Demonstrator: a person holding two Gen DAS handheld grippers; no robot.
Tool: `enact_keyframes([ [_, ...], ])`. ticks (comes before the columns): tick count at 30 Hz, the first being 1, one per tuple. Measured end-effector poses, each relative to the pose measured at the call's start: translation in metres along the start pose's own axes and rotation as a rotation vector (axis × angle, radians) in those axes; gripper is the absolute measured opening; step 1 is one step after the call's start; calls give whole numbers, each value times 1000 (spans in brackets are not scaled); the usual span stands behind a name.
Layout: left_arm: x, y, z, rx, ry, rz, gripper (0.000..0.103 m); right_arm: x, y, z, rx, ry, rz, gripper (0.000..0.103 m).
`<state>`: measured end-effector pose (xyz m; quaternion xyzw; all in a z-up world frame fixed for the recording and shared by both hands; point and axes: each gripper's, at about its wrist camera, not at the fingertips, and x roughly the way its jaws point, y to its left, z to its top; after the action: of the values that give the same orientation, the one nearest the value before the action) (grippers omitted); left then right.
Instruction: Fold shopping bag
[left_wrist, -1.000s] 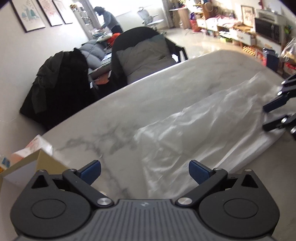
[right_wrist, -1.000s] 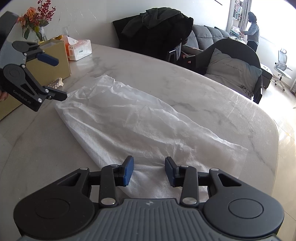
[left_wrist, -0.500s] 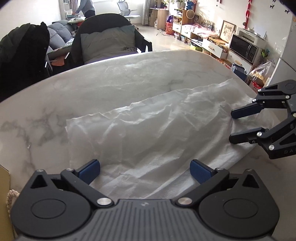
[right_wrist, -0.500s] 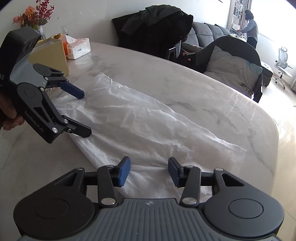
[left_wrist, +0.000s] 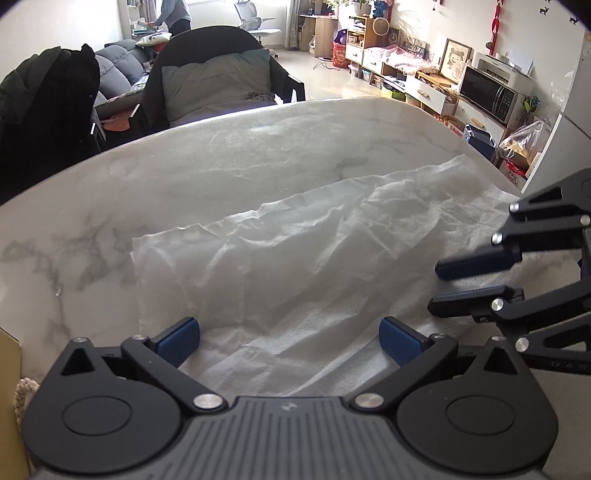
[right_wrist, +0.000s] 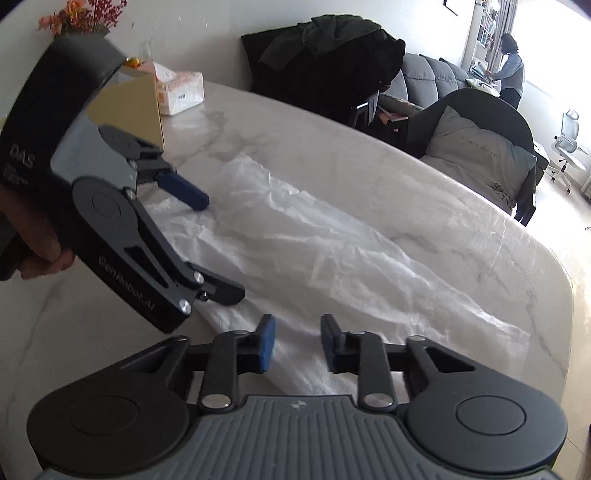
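A white, wrinkled shopping bag (left_wrist: 295, 266) (right_wrist: 332, 258) lies flat and long on the marble table (left_wrist: 221, 166). My left gripper (left_wrist: 290, 334) (right_wrist: 207, 247) hovers wide open over the bag's near long edge, close to its left end, with nothing between its fingers. My right gripper (right_wrist: 297, 341) (left_wrist: 476, 280) is partly open, low over the same near edge further right, its blue pads apart and empty. The two grippers are close together, both just above the cloth.
A tan cardboard box (right_wrist: 129, 107) and a tissue box (right_wrist: 181, 88) stand at the table's far left, beside a vase of flowers (right_wrist: 81, 18). Dark chairs (left_wrist: 221, 77) and a sofa lie beyond the far edge. A person (right_wrist: 511, 66) stands far back.
My left gripper swung over the bag and moved toward the right gripper, staying open. The right gripper barely moved and stayed partly open. The bag lies as before.
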<state>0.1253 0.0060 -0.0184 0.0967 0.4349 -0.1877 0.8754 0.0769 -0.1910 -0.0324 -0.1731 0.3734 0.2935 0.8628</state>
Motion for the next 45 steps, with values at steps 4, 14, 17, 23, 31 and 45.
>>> enact_keyframes([
  [4, 0, 0, 1, 1, 0, 0, 103, -13, -10, -19, -1, -3, -42, 18],
  [14, -2, 1, -1, 1, -8, 0, 103, -45, -39, -64, -23, -8, -148, 18],
  [17, -1, 2, -2, 3, -7, -1, 103, -50, -46, -71, -25, -3, -171, 18],
  [23, -1, 3, -2, 3, -9, -1, 103, -58, -58, -84, -36, 6, -213, 18],
  [31, 0, 2, -1, 4, -2, -1, 103, -60, -53, -73, -83, 49, -237, 22],
  [45, 1, 2, 5, 6, 25, -4, 103, -33, 1, -43, -476, 26, -73, 42],
])
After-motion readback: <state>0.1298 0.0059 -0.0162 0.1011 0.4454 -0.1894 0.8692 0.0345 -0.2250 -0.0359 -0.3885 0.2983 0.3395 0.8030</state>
